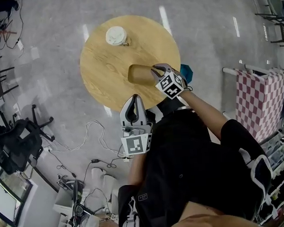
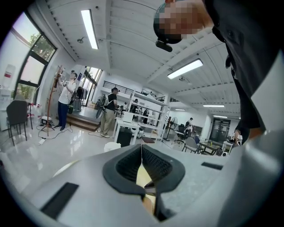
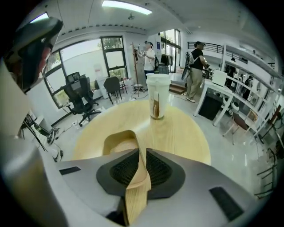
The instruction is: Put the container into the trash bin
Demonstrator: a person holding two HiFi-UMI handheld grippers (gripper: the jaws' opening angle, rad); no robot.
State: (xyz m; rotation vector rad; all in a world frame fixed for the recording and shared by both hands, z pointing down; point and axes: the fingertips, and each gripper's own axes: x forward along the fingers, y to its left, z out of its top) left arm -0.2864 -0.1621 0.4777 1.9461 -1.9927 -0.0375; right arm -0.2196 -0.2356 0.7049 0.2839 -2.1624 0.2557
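A brown paper container [image 1: 139, 74] lies tilted on the round wooden table [image 1: 106, 60], its open mouth toward the table's middle. My right gripper [image 1: 155, 73] is shut on its near wall. In the right gripper view the thin brown wall [image 3: 119, 144] runs up between the black pads [image 3: 162, 170] of the right gripper [image 3: 141, 162]. My left gripper [image 1: 134, 100] hovers at the table's near edge, shut with nothing in it. In its own view the left gripper [image 2: 142, 153] shows pads meeting, with only the wood of the table behind them.
A lidded white cup [image 1: 115, 36] stands at the table's far side and shows upright ahead as the cup [image 3: 157, 97]. A checkered cloth on a rack [image 1: 255, 100] is at the right, an office chair [image 1: 15, 141] at the left, and cables [image 1: 86, 137] on the floor.
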